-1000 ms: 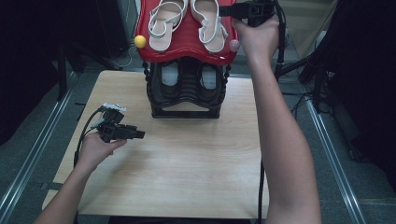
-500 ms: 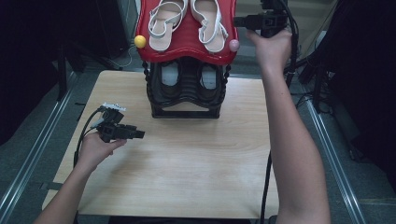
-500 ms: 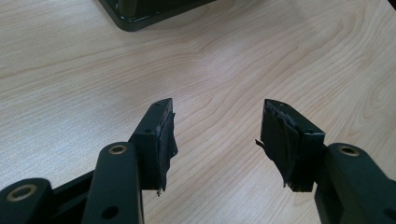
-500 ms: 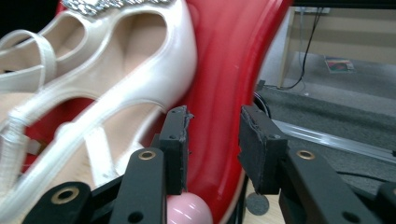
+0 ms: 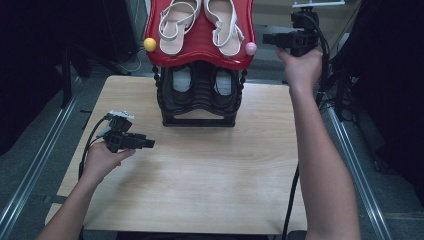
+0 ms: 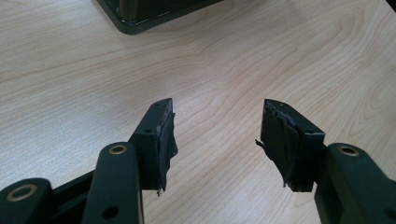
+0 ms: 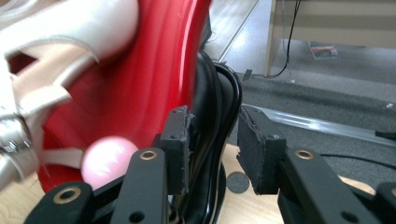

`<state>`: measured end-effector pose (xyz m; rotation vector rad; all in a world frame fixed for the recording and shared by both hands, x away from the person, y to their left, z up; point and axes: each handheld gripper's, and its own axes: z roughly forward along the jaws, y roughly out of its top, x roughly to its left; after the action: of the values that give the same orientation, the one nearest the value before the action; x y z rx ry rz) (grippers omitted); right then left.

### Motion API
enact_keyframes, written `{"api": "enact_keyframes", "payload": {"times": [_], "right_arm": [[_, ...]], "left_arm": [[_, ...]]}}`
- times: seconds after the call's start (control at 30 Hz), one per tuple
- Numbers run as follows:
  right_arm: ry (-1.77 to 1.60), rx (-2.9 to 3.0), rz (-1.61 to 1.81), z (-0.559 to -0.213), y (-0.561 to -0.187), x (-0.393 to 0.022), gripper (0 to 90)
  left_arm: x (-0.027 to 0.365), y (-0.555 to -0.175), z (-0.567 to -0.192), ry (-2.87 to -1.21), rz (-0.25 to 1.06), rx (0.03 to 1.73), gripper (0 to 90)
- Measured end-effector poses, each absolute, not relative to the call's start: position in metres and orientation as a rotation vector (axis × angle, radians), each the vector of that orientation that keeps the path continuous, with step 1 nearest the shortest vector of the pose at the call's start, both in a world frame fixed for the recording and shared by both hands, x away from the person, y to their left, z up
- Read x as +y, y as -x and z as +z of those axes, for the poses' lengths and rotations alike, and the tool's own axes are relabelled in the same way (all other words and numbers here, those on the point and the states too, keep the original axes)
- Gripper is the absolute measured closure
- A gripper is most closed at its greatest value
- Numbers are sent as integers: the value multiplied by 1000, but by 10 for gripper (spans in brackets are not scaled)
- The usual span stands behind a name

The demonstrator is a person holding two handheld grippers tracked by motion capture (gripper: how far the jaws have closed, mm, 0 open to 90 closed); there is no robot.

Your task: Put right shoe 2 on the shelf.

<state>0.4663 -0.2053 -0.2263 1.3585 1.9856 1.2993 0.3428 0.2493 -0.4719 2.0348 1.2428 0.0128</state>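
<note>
Right gripper (image 5: 266,39) – jaws apart, empty – beside the pink knob (image 5: 250,48); left gripper (image 5: 150,144) wide, empty

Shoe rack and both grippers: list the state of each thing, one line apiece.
Right gripper: jaws open, empty, beside the pink ball.
Left gripper: jaws open, empty, over the table.
White sandals: paired on the red top shelf, soles down.
Pink ball: on the shelf's corner.
Yellow ball: on the other corner.
Dark shoes: on the lower black tier.
</note>
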Motion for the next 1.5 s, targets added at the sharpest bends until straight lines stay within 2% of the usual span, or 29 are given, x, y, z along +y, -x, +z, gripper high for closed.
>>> {"api": "enact_keyframes", "payload": {"times": [0.8, 1.5], "right_arm": [[-1421, 2006, 1303, -298, -444, -224, 644], [-1393, 2076, 1319, -363, -409, -217, 644]], "left_arm": [[251, -342, -471, -2025, 35, 1247, 451], [252, -342, -471, -2035, 37, 1238, 452]]}}
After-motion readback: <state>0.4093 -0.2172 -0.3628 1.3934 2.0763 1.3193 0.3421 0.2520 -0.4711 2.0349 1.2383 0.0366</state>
